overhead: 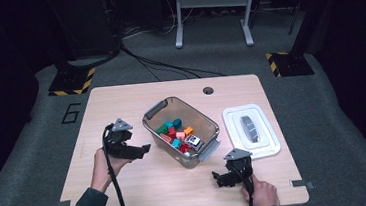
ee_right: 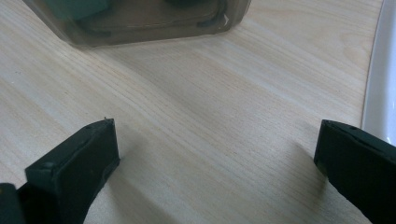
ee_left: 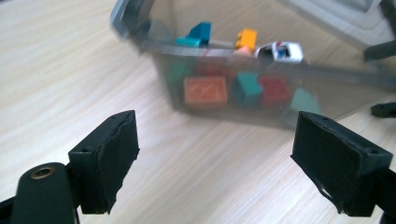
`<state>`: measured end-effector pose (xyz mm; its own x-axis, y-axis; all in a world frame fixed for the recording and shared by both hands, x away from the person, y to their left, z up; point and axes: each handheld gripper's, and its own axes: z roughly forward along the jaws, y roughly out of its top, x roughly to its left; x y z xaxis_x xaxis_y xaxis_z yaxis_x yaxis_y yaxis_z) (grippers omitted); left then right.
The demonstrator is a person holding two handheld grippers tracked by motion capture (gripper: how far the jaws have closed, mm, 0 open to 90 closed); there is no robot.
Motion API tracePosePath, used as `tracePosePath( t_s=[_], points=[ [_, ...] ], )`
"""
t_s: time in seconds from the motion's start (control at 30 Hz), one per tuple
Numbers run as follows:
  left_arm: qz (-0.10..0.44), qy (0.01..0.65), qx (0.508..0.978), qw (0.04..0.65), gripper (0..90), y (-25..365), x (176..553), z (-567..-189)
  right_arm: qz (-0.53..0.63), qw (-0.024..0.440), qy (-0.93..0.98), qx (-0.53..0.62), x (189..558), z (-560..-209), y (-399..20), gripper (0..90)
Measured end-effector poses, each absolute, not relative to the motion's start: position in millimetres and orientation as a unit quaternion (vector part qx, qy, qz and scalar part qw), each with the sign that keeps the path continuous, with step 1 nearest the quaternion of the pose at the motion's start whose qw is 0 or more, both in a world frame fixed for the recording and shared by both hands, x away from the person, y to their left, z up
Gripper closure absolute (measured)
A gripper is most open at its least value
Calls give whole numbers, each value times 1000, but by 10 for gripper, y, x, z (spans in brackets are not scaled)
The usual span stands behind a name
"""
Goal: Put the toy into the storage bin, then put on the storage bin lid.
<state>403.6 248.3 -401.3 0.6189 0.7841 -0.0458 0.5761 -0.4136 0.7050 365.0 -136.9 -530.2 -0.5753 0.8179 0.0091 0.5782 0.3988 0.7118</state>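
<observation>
A clear grey bin point(overhead: 154, 109) stands in the middle of the wooden table point(overhead: 120, 101), holding several coloured bricks point(overhead: 173, 129) and a small white toy car point(overhead: 193, 141). My left gripper point(overhead: 145, 150) hovers just left of the bin and points at its side wall point(ee_left: 163, 74), its jaws open with only table between them point(ee_left: 215, 163). An orange brick point(ee_left: 205, 92) and the toy car point(ee_left: 282, 50) show through the wall. My right gripper point(overhead: 220, 179) rests low near the front edge, open and empty point(ee_right: 217, 163), facing the bin's corner point(ee_right: 140, 23).
The bin's white lid point(overhead: 270, 143) lies flat on the table right of the bin, and its edge point(ee_right: 380, 79) runs beside my right gripper. A round hole point(overhead: 208, 90) sits near the table's far edge. Cables cross the floor behind.
</observation>
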Motion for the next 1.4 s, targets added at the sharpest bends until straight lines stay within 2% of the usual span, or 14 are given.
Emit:
tracePosePath(
  t_s=[0.47, 0.67, 0.87, 1.07, 1.3, 1.4],
  points=[
    [153, 468, 796, 352, 133, 2922, 3907, -4589, 345, 175, 819, 424, 3654, -5302, -1371, 0],
    [171, 492, 791, 321, 92, 3073, 3888, -4953, 344, 175, 825, 412, 3667, -5301, -1387, 0],
    [168, 509, 782, 318, 67, 3175, 3903, -5216, 345, 172, 819, 425, 3652, -5301, -1369, 0],
    [215, 501, 770, 332, 43, 3204, 3924, -5309, 345, 172, 819, 425, 3652, -5301, -1369, 0],
    [210, 492, 776, 333, 16, 3223, 3951, -5315, 340, 171, 828, 412, 3716, -5283, -1410, 0],
    [205, 487, 783, 329, 13, 3227, 3959, -5305, 321, 188, 831, 414, 3719, -5250, -1458, 5]
  ],
)
